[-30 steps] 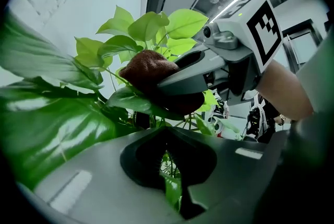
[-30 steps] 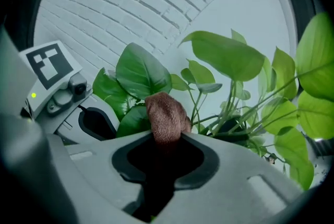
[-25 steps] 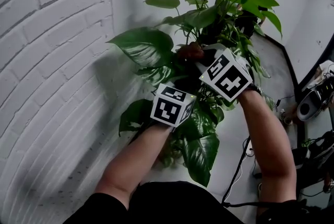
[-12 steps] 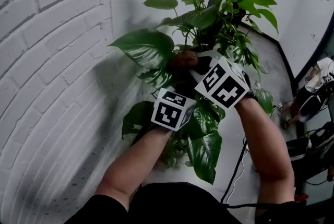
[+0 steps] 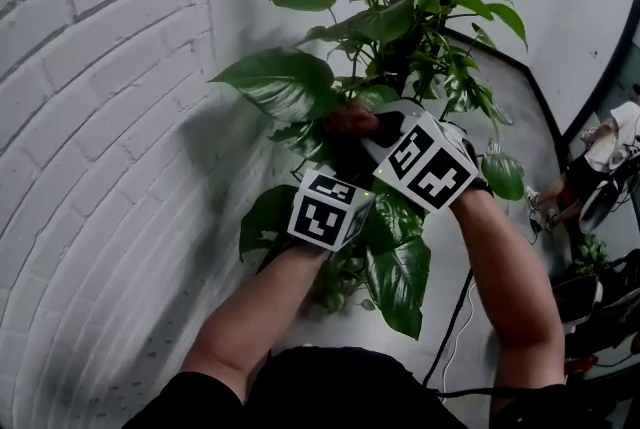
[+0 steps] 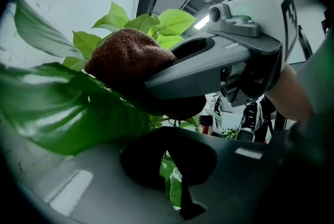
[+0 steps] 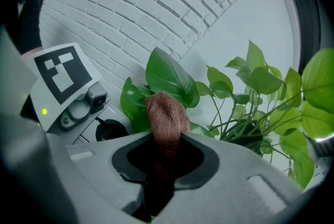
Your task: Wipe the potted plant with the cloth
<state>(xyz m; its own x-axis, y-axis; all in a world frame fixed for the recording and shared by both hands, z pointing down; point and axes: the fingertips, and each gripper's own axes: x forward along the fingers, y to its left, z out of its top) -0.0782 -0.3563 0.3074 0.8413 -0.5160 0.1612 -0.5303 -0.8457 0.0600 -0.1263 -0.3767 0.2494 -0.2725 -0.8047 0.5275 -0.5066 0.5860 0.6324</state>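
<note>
The potted plant (image 5: 420, 7) stands against a white wall, its leaves broad and glossy. A brown cloth (image 5: 350, 120) is bunched in my right gripper (image 5: 368, 132), which is shut on it; the cloth (image 7: 166, 113) sticks up out of the jaws against a big leaf (image 7: 169, 79). From the left gripper view the cloth (image 6: 128, 61) rests on top of a large leaf (image 6: 62, 108). My left gripper (image 6: 166, 137) sits just under that leaf, jaws nearly together on the leaf's edge. The pot is hidden behind foliage.
A white brick wall (image 5: 90, 117) runs close along the left. A black frame edge (image 5: 545, 112) crosses the floor at the right, with cables (image 5: 455, 317) and dark gear (image 5: 600, 197) beyond it. More leaves (image 5: 400, 282) hang below my hands.
Both grippers have stayed on the same leaf; the right one with the cloth has shifted slightly left and down. The view has drifted a little.
</note>
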